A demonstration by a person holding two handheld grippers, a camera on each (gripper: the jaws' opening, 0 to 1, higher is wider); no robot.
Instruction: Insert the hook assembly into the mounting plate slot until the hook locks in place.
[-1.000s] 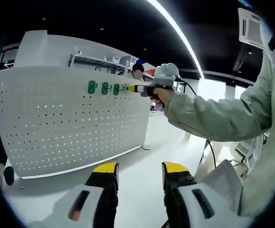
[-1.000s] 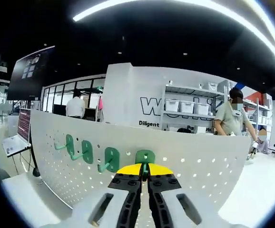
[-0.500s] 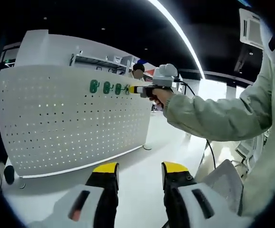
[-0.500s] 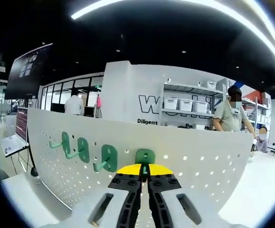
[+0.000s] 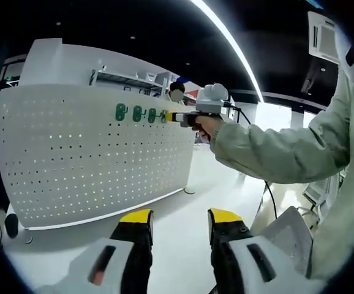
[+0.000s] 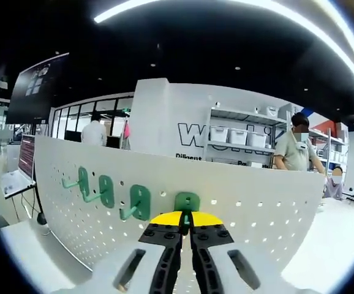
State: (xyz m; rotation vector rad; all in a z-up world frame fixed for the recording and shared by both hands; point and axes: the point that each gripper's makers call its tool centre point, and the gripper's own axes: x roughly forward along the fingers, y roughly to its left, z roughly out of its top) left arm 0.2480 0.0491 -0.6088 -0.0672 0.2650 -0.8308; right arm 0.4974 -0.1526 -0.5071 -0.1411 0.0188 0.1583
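A white pegboard mounting plate stands upright, and three green hooks hang in a row near its top edge. My right gripper, held by a hand, presses a fourth green hook against the board just right of that row. In the right gripper view the plate is close ahead. There my right gripper is shut on the green hook, whose back plate sits flat at the board. The three hung hooks lie to its left. My left gripper is open, low and well back from the board.
The person's pale green sleeve crosses the right side of the left gripper view. Behind the board are shelves with white bins, a standing person, another person, and a laptop at far left. White floor lies below the board.
Almost nothing: the right gripper keeps the hook pressed at the board, and both views have shifted only slightly.
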